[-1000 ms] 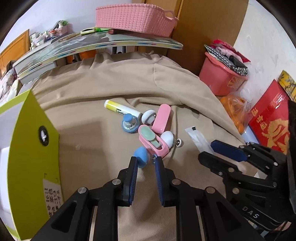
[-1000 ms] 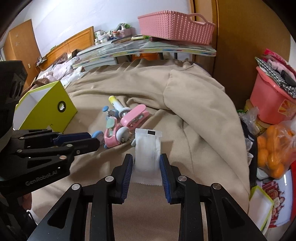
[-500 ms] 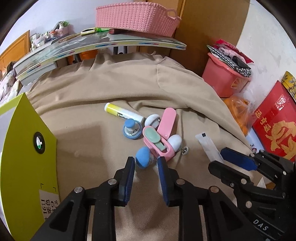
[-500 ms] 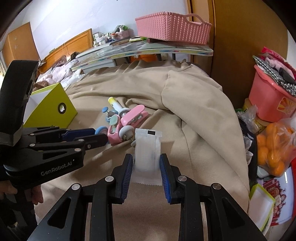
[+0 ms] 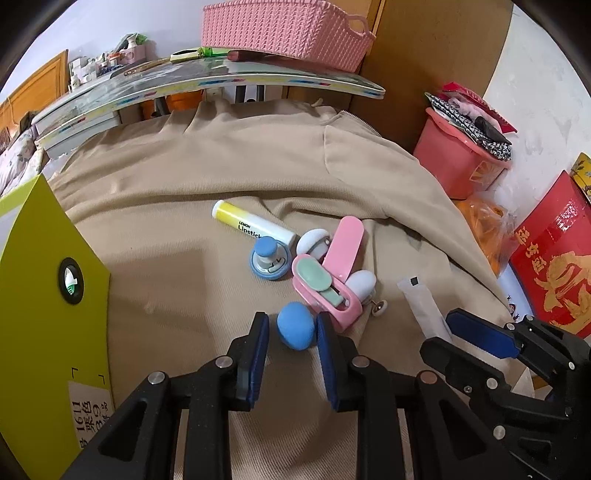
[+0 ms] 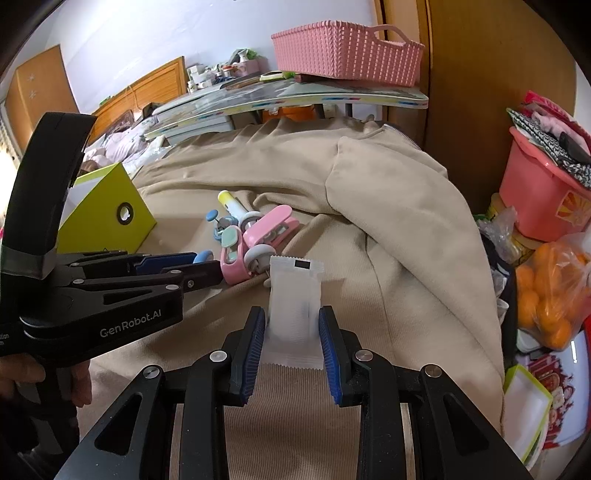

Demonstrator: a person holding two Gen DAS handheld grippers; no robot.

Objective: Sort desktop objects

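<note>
At far left stands a yellow-green box (image 5: 48, 280) with a round hole in its side, resting on the tan cloth (image 5: 177, 206) that covers the table. The left claw (image 5: 291, 334) is released: its blue-padded fingers (image 5: 258, 339) straddle a blue ball (image 5: 295, 330) lying on the cloth, with a gap showing on the left side; whether the right pad touches the ball cannot be told. Just beyond the ball lies the cluster of small things: a lip balm (image 5: 255, 227) with a yellow end, a blue round stamp (image 5: 269, 258) touching it, a white cap (image 5: 312, 240), a pink clip (image 5: 345, 245), and a pink device (image 5: 325, 295) with a pale green lid, a white bulb (image 5: 362, 282) at its side. A small metal pin (image 5: 378, 307) lies just beside the device.

To the right, the right claw (image 6: 291, 334) is clenched on a white sachet (image 6: 295, 295), which it holds upright above the cloth, near the pin. Behind the cloth, a pink basket (image 5: 284, 33) sits on a printed board (image 5: 258, 79). At far right are a pink bucket (image 6: 543, 192) filled with fabric, a bag of oranges (image 6: 550, 291), and a red box (image 5: 554, 269).
</note>
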